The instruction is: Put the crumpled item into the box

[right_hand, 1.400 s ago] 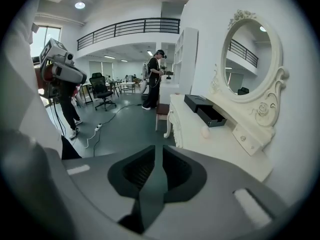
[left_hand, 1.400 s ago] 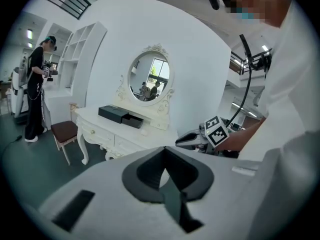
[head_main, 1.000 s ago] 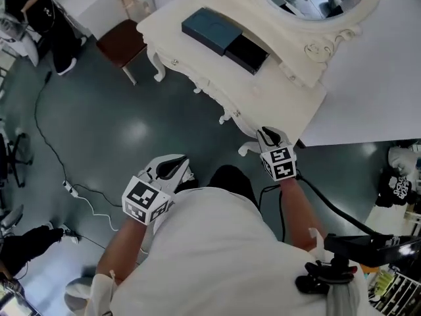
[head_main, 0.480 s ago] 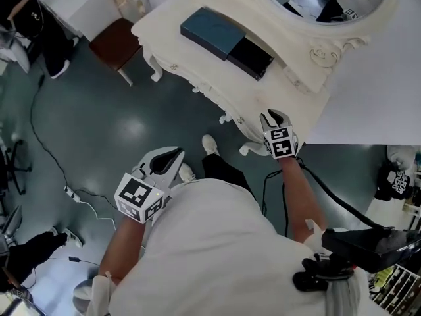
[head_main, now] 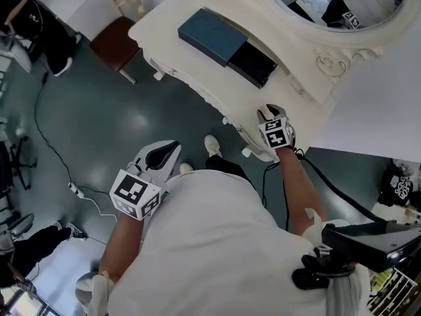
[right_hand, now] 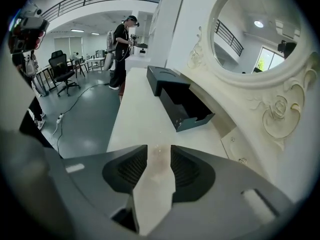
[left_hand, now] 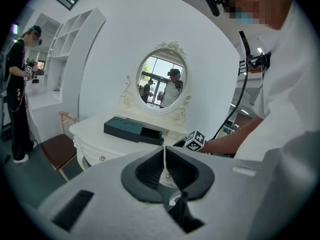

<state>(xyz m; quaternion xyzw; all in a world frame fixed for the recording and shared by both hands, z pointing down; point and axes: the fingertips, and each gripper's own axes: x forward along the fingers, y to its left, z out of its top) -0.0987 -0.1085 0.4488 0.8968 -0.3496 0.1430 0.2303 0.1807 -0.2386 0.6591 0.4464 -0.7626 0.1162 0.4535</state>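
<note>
We hold the right gripper (head_main: 268,112) at the front edge of the white dressing table (head_main: 161,35); its jaws are opening, and between them we see only a faint pale patch (right_hand: 158,156) on the table top, which we cannot surely call the crumpled item. The dark box (head_main: 227,43) lies open further along the table, well apart from this gripper. Our left gripper (head_main: 163,154) hangs over the floor (head_main: 99,110) with jaws pressed together on nothing

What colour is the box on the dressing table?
Box: dark teal, black open part; clearest in head view.
</note>
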